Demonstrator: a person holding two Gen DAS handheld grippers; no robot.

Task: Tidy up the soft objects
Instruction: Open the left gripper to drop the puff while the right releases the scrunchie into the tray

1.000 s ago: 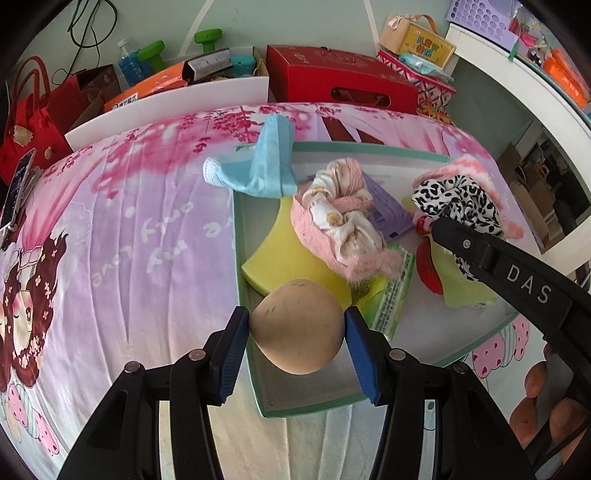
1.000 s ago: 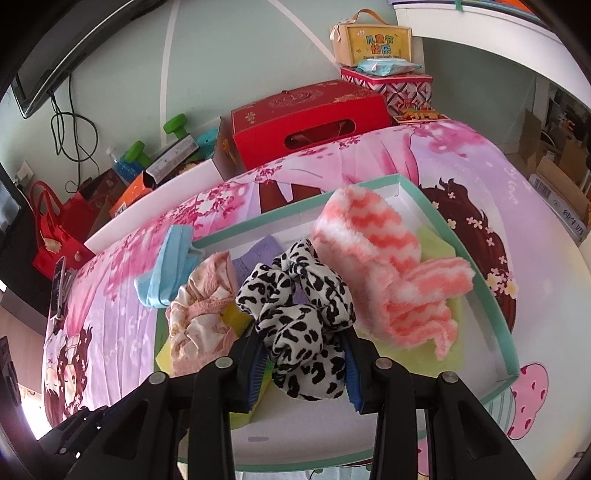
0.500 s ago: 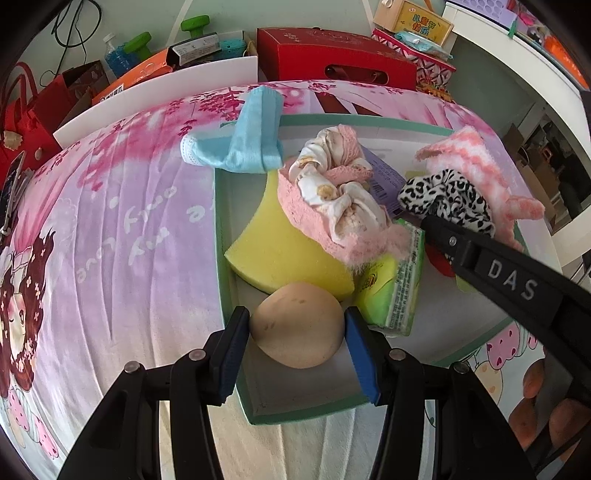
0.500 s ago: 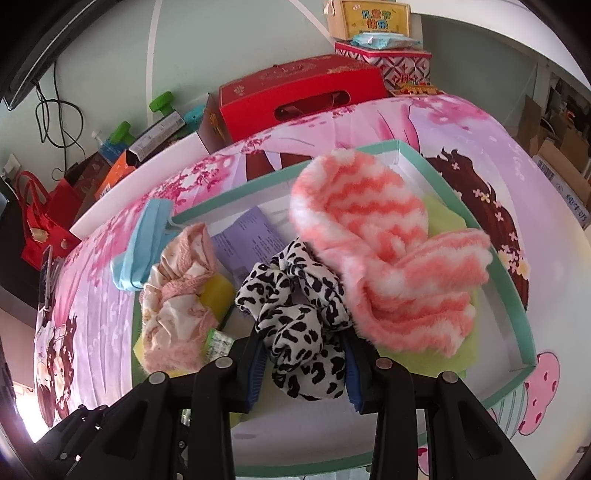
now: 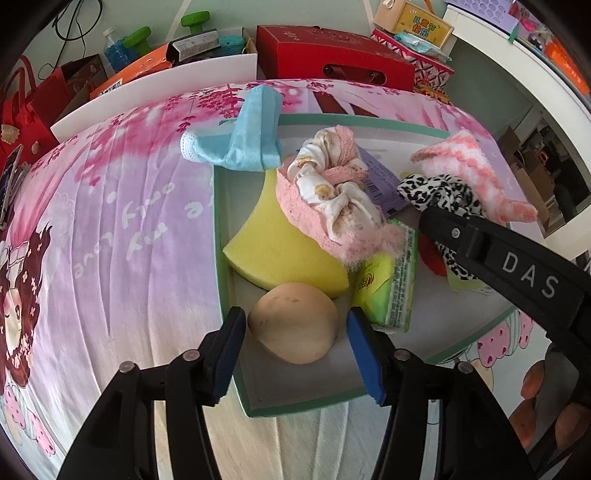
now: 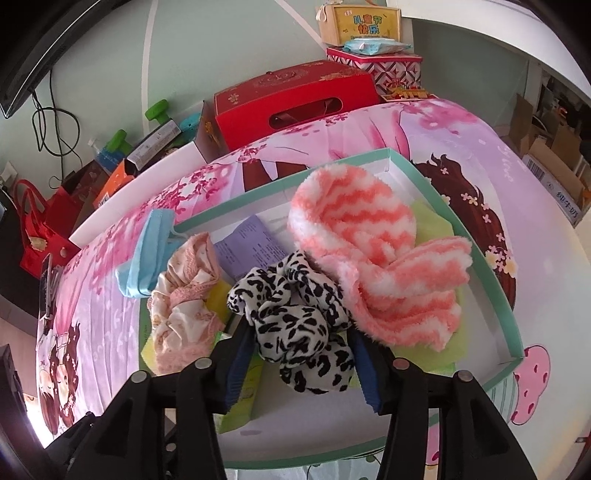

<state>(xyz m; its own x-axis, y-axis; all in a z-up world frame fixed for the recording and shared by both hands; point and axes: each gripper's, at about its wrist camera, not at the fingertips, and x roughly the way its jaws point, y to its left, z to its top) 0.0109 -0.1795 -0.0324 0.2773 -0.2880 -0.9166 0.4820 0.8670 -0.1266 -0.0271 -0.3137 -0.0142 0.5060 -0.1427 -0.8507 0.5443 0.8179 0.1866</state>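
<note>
A shallow white tray with a green rim (image 5: 218,236) (image 6: 506,295) lies on the pink bedspread. My left gripper (image 5: 295,334) is shut on a tan squishy ball (image 5: 293,326) over the tray's near left corner. My right gripper (image 6: 299,358) is shut on a black-and-white leopard scrunchie (image 6: 295,317) (image 5: 439,192) over the tray. In the tray lie a yellow sponge (image 5: 273,243), a pink floral cloth bundle (image 5: 332,199) (image 6: 181,299), a green tissue pack (image 5: 391,288), a purple paper packet (image 6: 251,247) and a pink-striped fuzzy sock (image 6: 376,258) (image 5: 469,170). A blue face mask (image 5: 243,136) (image 6: 147,251) drapes over the tray's far left rim.
A red gift box (image 5: 332,59) (image 6: 295,96), green dumbbells (image 5: 195,18), an orange carton (image 5: 129,75), red bags (image 5: 22,110) and patterned boxes (image 6: 373,62) stand behind the bed. A white board (image 5: 147,96) lines the bed's far edge. A phone (image 5: 9,181) lies at left.
Both grippers have come lower and closer over the tray, the left with the ball and the right with the scrunchie. The left jaws seem a little wider around the ball.
</note>
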